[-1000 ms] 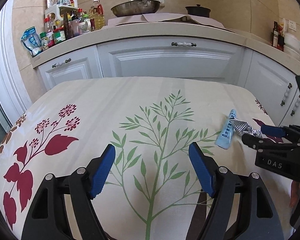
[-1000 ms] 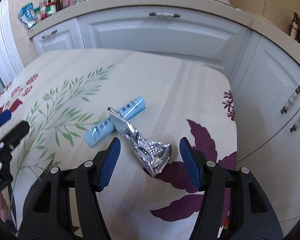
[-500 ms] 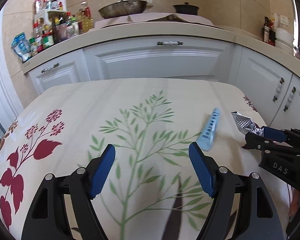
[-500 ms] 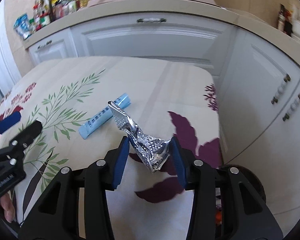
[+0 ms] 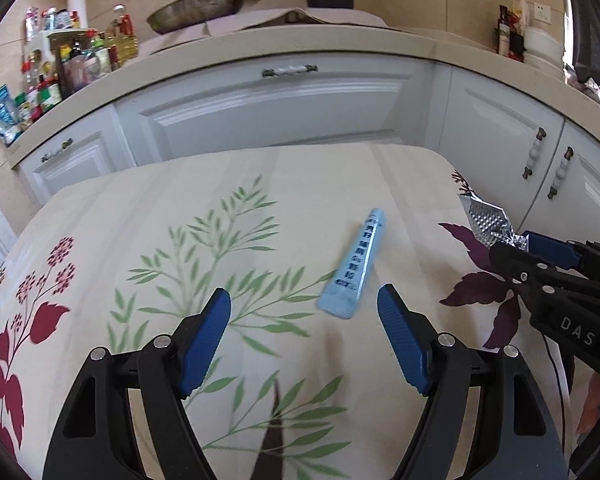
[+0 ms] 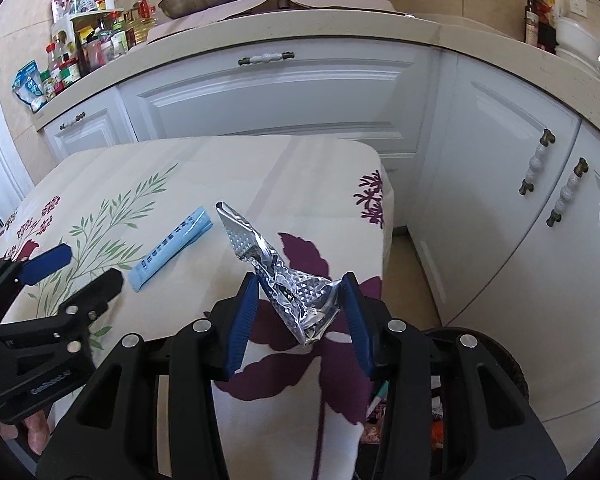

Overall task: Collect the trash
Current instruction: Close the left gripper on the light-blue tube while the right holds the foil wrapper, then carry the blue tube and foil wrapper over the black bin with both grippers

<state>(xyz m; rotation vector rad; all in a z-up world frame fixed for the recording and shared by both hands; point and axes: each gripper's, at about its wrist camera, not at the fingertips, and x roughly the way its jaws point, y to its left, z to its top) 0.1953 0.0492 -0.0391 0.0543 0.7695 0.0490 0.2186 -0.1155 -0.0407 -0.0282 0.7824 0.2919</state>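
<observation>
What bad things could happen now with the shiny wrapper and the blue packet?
1. The right gripper pinches only the crumpled end of the foil wrapper; the long free end sticks out, so it might slip loose on the way to the bin.
2. The blue packet lies off-centre, near the open left gripper's right finger; closing now might nudge it aside instead.

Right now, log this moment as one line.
right tool: shut on foil wrapper, lifted | left tool: open, near blue sachet | sachet on tablecloth
</observation>
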